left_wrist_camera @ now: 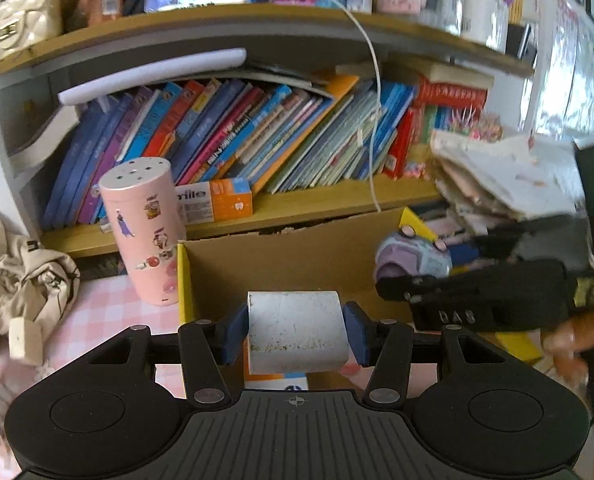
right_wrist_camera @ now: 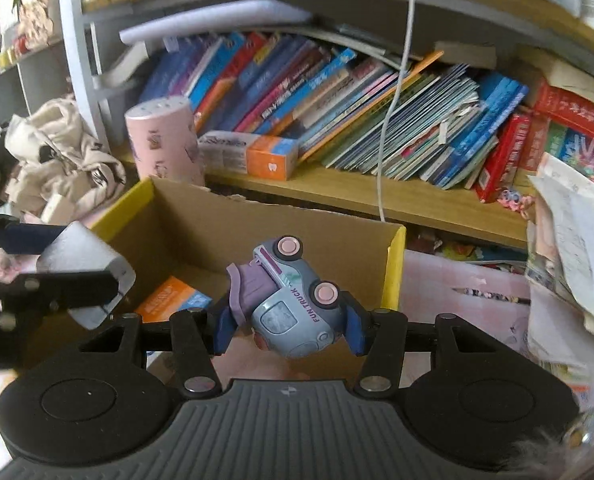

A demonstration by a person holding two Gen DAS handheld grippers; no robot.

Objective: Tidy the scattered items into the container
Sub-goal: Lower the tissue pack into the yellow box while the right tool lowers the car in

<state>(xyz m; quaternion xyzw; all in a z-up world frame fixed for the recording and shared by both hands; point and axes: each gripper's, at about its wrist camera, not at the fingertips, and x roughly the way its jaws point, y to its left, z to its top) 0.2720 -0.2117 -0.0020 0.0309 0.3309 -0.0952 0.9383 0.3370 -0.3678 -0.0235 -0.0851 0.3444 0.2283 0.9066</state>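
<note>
My left gripper [left_wrist_camera: 295, 334] is shut on a flat white block [left_wrist_camera: 295, 330], held over the near edge of an open cardboard box [left_wrist_camera: 289, 256] with yellow flap edges. The blue pads press its two sides. In the right wrist view my right gripper [right_wrist_camera: 289, 326] is shut on a grey-and-purple toy truck [right_wrist_camera: 289, 304] lying on its side, pink wheels up, above the box [right_wrist_camera: 257, 224]. The left gripper with the white block [right_wrist_camera: 85, 260] shows at that view's left; the right gripper with the truck [left_wrist_camera: 413, 258] shows at the left wrist view's right. An orange-and-blue carton [right_wrist_camera: 173, 298] lies inside the box.
A pink sticker-covered cylinder [left_wrist_camera: 143, 232] stands left of the box on a pink checked cloth. Behind runs a wooden shelf [left_wrist_camera: 321, 204] of leaning books with a toothpaste carton [left_wrist_camera: 217, 200]. A white cable [left_wrist_camera: 373, 120] hangs down. Crumpled beige fabric [left_wrist_camera: 25, 280] lies left; stacked papers [left_wrist_camera: 509, 176] sit right.
</note>
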